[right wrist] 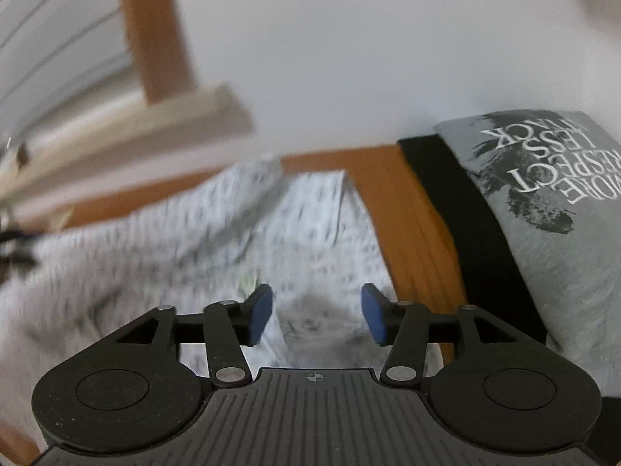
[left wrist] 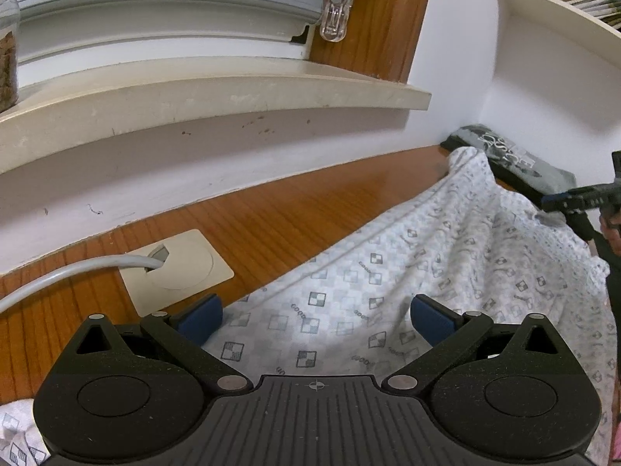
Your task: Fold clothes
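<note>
Left tongs (left wrist: 316,320): lower middle of the left wrist view, blue pads (left wrist: 202,316) spread wide apart, nothing gripped; patterned cloth lies beneath and between them without touching the pads

Right tongs (right wrist: 316,320): lower middle of the right wrist view, blue pads (right wrist: 374,318) standing apart at a moderate gap, holding nothing; fabric lies below the gap; the same tool shows at the right edge of the left wrist view, above the cloth's far side

White patterned garment (left wrist: 407,272): pale fabric printed with small grey checkered squares, spread rumpled over the tabletop, running from lower left of the left wrist view up to a raised corner at upper right beside the wall; blurred in the right wrist view (right wrist: 194,240)

Wooden tabletop (left wrist: 271,213): orange-brown grain, bare strip between garment and wall

Grey printed T-shirt (right wrist: 543,213): folded, with white lettering, resting on a black folded item (right wrist: 465,233) at the right, apart from the patterned garment

Cable grommet plate (left wrist: 182,268): beige, set in the tabletop at left, grey cable (left wrist: 77,272) entering it

Window sill (left wrist: 194,105): cream, upper left; clear blind-cord pull (left wrist: 335,11) hanging above

Shelf with books (left wrist: 562,4): upper right corner
</note>
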Demonstrator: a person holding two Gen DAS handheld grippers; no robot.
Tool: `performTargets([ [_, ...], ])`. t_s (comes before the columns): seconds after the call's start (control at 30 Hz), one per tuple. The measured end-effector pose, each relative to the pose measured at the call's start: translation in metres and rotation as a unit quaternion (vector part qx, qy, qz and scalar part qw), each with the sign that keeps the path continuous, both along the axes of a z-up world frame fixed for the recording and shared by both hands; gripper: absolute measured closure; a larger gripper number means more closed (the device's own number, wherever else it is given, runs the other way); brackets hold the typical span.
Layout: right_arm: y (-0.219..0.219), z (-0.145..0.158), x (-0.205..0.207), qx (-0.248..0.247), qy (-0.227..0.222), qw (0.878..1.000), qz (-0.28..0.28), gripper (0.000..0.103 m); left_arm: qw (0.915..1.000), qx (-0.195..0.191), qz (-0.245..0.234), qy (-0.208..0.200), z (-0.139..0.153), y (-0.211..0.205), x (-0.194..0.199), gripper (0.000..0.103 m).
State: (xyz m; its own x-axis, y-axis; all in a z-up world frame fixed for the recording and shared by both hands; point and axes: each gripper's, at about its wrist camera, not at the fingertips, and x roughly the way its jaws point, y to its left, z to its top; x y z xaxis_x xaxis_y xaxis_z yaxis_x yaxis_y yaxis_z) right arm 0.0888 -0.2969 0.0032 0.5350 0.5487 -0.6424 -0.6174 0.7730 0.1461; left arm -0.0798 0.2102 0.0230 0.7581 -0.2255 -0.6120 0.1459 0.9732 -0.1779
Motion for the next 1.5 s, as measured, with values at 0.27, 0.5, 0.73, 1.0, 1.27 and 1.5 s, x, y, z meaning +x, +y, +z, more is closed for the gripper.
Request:
performTargets([
  [0.27,-0.014,0.005,-0.010,-0.065,-0.052,0.994,0.067,0.027,0.9991,0.037,0.022,-0.001,0.005,-0.013,0.002,0.000],
  [0.5,-0.037,-0.011,-0.003,-0.032,-0.031,0.995,0.089,0.042,0.9991,0.017,0.026,-0.028,0.028,-0.060,0.026,0.000],
  [0.73,-0.042,0.001,0.025,0.072,-0.027,0.996,0.048,0.102,0.9976,0.019,-0.049,-0.045,0.035,-0.154,0.079,0.000],
  [1.0,-0.062,-0.010,0.014,0.084,-0.020,0.996,-0.006,0.080,0.9882,0.038,-0.141,-0.044,0.027,-0.247,0.119,0.000],
  [1.27,-0.110,-0.021,-0.021,0.095,-0.021,0.994,-0.043,0.058,0.9758,0.053,-0.211,-0.017,0.012,-0.345,0.151,0.016],
  [1.5,-0.119,-0.028,-0.045,0.088,-0.038,0.994,-0.051,0.054,0.9678,0.079,-0.239,-0.003,-0.012,-0.396,0.151,0.025],
])
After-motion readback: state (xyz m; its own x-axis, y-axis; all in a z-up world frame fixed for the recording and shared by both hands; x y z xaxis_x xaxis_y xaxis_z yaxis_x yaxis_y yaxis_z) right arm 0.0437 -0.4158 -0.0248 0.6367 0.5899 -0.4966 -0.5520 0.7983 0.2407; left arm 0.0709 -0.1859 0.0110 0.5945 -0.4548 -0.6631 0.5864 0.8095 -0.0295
